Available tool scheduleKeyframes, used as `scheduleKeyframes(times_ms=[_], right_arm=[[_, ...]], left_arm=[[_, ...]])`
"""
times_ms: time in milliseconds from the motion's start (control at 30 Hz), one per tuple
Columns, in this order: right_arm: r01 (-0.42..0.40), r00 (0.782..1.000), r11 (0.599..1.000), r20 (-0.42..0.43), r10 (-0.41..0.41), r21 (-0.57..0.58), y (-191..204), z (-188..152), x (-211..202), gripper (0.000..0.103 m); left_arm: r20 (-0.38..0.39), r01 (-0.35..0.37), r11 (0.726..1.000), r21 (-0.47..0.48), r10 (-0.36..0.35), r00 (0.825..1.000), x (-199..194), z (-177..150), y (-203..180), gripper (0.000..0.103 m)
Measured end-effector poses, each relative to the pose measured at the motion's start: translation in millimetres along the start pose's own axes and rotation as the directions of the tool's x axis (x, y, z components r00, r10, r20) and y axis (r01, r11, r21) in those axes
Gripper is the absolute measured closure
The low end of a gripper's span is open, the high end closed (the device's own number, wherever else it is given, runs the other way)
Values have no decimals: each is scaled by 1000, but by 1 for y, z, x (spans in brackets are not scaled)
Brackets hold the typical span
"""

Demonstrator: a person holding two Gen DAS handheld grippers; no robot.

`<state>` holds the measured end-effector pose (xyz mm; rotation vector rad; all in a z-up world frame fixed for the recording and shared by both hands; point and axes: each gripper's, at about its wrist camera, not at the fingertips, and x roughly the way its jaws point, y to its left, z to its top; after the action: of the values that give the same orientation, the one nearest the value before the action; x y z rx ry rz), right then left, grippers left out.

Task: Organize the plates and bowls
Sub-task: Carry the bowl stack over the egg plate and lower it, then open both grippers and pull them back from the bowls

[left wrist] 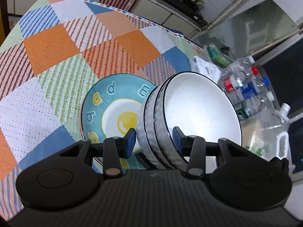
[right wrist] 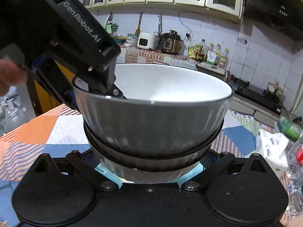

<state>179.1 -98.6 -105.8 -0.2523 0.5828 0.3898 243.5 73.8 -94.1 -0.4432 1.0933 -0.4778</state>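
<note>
Left gripper (left wrist: pixel 154 141) is clenched on the near wall of the bowl stack (left wrist: pixel 189 117): one blue pad outside the rim, the other inside the top bowl. Looks like three nested bowls, black-edged rims, white inside. In the left wrist view the stack fills centre to lower right and reads as tilted, with its mouth toward the right of frame.

Right gripper (right wrist: pixel 149 162) sits at the bottom of its frame with the stack's lower part between its fingers. Whether the pads actually press on the bowls: cannot tell, the contact points are hidden behind the bowl wall. The left gripper shows at upper left of that view, reaching in over the rim.

Key relation: the teal egg plate (left wrist: pixel 113 111) lies flat on the patchwork tablecloth (left wrist: pixel 56 56), just left of and behind the stack in the left view, partly covered by it. It also peeks out under the stack at the bottom of the right view. My read: if the plate is the target, the stack must go down level and centred.
</note>
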Motion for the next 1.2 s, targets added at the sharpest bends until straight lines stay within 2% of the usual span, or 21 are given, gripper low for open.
scheduleKeyframes(times_ms=[300, 533, 733, 833, 1000, 1100, 1200], right_arm=[[-61, 992, 997, -111, 56, -41, -6, 0, 49, 0], [-31, 993, 1000, -114, 30, -6, -6, -7, 61, 0], [0, 995, 1000, -101, -2, -19, 3, -16, 64, 0], [12, 994, 999, -104, -17, -52, 8, -20, 61, 0], [35, 993, 999, -107, -39, -33, 10, -21, 58, 0], [38, 990, 999, -133, -38, -3, 11, -20, 57, 1], [51, 991, 998, -126, -45, 41, 11, -21, 41, 1]], left_arm=[[-13, -31, 993, -117, 30, 999, 36, 5, 32, 63], [11, -75, 995, -60, 76, 997, 48, 5, 28, 63], [8, -68, 996, -64, 68, 998, 51, 1, 35, 63], [27, -66, 997, -40, 67, 997, 51, -5, 35, 63], [57, -67, 997, -41, 70, 996, 49, -10, 34, 63], [100, -132, 991, 6, 130, 986, 43, -14, 24, 64], [173, -220, 972, 79, 204, 964, 31, -21, 7, 64]])
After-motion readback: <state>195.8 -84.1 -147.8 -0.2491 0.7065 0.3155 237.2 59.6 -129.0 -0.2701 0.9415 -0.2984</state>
